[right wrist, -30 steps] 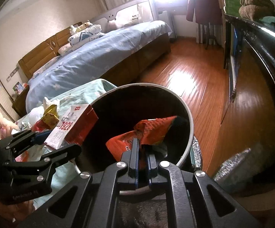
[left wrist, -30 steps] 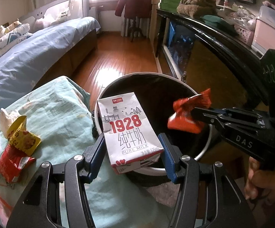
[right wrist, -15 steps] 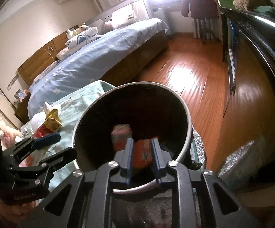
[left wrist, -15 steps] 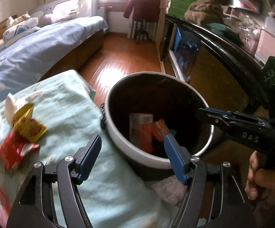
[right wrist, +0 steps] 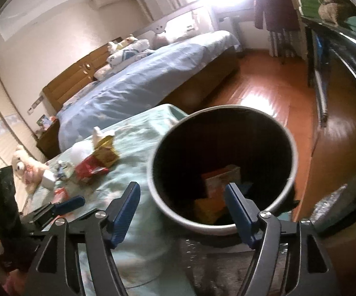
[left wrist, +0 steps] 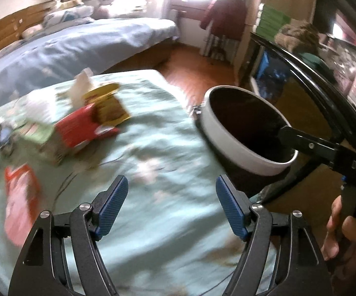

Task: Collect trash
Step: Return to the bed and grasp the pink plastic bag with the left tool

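Both hand-held grippers are gaping wide, holding nothing. Left hand-held gripper is hovering over the mint-green cloth, with blurred trash at its 10 o'clock: a red wrapper touching a yellow packet. Right hand-held gripper is pointing over the bin at its 12 o'clock, where a carton is lying inside, beside something orange.

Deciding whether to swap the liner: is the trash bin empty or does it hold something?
Not empty. The trash bin holds a carton and an orange wrapper at its bottom.
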A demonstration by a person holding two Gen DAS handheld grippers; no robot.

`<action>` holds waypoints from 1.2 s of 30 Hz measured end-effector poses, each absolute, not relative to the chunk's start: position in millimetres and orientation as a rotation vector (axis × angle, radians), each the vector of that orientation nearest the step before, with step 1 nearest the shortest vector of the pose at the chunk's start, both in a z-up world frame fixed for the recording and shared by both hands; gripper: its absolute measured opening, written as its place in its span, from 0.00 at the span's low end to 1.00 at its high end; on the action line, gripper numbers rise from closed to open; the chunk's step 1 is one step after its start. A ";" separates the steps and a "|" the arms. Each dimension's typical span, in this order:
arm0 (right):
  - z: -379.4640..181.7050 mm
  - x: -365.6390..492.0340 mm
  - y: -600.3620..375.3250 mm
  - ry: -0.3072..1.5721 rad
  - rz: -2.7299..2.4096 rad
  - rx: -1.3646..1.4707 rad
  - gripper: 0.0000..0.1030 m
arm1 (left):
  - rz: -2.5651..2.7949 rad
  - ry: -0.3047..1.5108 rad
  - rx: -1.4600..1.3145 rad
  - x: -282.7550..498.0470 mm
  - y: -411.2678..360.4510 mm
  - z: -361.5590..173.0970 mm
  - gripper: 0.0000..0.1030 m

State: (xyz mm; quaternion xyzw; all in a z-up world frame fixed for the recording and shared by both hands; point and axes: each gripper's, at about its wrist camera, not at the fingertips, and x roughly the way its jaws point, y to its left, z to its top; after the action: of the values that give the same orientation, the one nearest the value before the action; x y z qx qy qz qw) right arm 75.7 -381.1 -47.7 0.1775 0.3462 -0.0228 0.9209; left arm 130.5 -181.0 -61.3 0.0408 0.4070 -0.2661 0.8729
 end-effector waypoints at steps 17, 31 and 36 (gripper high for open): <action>-60.7 101.2 -283.3 0.757 0.136 0.287 0.77 | -0.345 0.846 -0.033 122.8 -68.5 -63.7 0.74; -79.6 132.0 -239.9 0.807 0.216 0.256 0.77 | -0.243 0.838 -0.051 125.3 -22.8 -68.5 0.78; -81.3 146.9 -225.6 0.807 0.239 0.230 0.77 | -0.240 0.866 -0.051 133.0 -17.0 -77.8 0.78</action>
State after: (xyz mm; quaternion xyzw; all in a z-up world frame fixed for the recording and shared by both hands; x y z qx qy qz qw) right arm 146.9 -225.6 -81.3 0.1112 0.3910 0.1158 0.9063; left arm 133.0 -17.0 -77.8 -0.0244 0.4186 -0.1158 0.9004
